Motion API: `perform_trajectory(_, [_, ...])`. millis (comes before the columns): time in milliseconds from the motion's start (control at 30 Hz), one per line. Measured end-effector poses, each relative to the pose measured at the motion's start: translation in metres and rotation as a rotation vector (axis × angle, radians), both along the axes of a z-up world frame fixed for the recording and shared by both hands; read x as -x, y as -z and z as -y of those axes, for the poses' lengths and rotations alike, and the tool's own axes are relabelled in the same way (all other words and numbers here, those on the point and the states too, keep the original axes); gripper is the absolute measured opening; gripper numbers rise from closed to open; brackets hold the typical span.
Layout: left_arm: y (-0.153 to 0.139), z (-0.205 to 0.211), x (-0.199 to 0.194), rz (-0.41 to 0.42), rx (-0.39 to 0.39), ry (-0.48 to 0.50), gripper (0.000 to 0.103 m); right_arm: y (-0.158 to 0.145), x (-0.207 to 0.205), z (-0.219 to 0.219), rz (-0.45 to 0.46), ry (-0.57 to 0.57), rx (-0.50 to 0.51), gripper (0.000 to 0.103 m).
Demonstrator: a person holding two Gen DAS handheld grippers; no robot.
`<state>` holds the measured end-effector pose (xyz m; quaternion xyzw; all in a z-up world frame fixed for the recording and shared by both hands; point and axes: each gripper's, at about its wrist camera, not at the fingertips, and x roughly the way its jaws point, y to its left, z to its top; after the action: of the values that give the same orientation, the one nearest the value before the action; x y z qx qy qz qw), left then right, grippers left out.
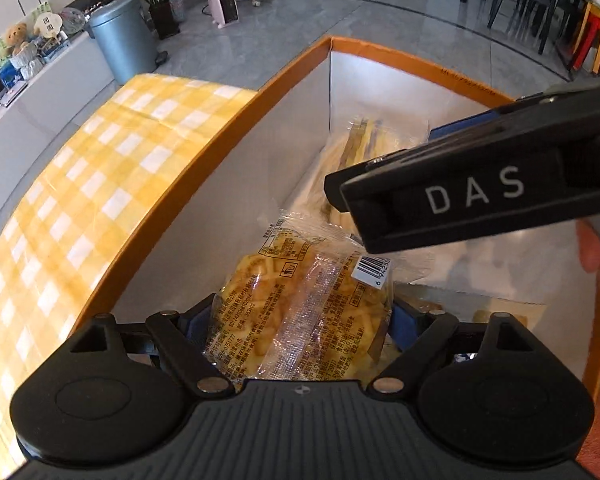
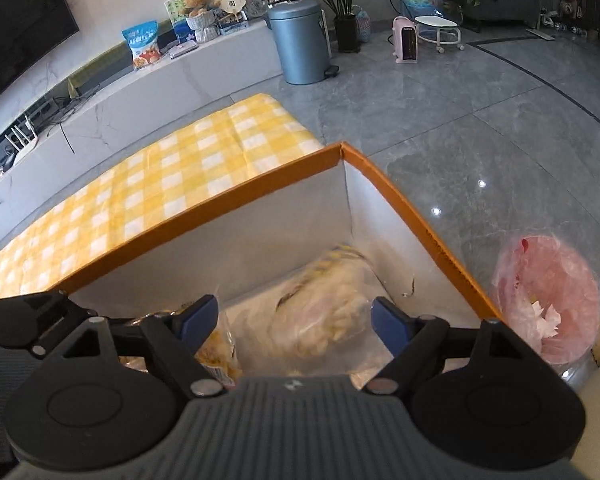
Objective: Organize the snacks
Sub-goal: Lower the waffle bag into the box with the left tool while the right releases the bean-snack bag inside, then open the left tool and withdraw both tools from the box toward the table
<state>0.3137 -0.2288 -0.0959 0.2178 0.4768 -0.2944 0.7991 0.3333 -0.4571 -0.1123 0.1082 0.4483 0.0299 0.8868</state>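
An orange-rimmed cardboard box (image 1: pixel 220 152) with white inner walls stands on a yellow checked cloth. My left gripper (image 1: pixel 300 320) reaches down into it. A clear-wrapped yellow waffle snack (image 1: pixel 300 304) lies between its blue pads, which stand wide beside the packet's edges without squeezing it. A paler, longer snack packet (image 1: pixel 360 140) rests in the box's far corner. My right gripper (image 2: pixel 296 316) hovers over the box (image 2: pixel 220 208), open and holding nothing, above that pale packet (image 2: pixel 332 308). One of its black fingers (image 1: pixel 460 200) crosses the left wrist view. The waffle packet (image 2: pixel 218 354) shows beside its left pad.
The checked cloth (image 2: pixel 160 184) spreads left of the box. A pink-lined waste bin (image 2: pixel 548 300) sits on the grey floor to the box's right. A grey pedal bin (image 2: pixel 300 40), a pink heater (image 2: pixel 406 40) and a long white cabinet stand farther back. A person's fingertip (image 1: pixel 590 248) shows at right.
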Motion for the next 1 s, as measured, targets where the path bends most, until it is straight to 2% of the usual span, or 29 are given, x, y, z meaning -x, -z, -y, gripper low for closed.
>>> perform_trajectory(133, [-0.011, -0.003, 0.009, 0.041, 0.018, 0.016, 0.102, -0.005, 0.004, 0.003, 0.018, 0.018, -0.009, 0.082])
perform_trajectory(300, [-0.016, -0.007, 0.011, 0.047, 0.041, 0.020, 0.102, -0.012, 0.013, 0.008, 0.044, 0.027, -0.016, 0.079])
perform_trajectory(467, [-0.014, -0.007, 0.014, 0.056, 0.051, 0.012, 0.102, -0.014, 0.022, 0.010, 0.022, -0.024, -0.139, 0.057])
perform_trajectory(567, [-0.019, -0.007, 0.019, 0.077, 0.054, 0.013, 0.102, -0.010, 0.023, 0.004, -0.013, -0.078, -0.193, 0.051])
perform_trajectory(700, [-0.023, -0.009, 0.025, 0.114, 0.072, 0.033, 0.102, -0.005, 0.020, 0.002, -0.021, -0.049, -0.146, 0.052])
perform_trajectory(867, [-0.025, -0.010, 0.030, 0.151, 0.079, 0.053, 0.103, -0.004, 0.020, 0.007, -0.023, -0.030, -0.156, 0.052])
perform_trajectory(1000, [-0.021, 0.000, 0.033, 0.193, 0.022, 0.073, 0.103, -0.010, 0.024, 0.012, -0.015, -0.033, -0.247, 0.052])
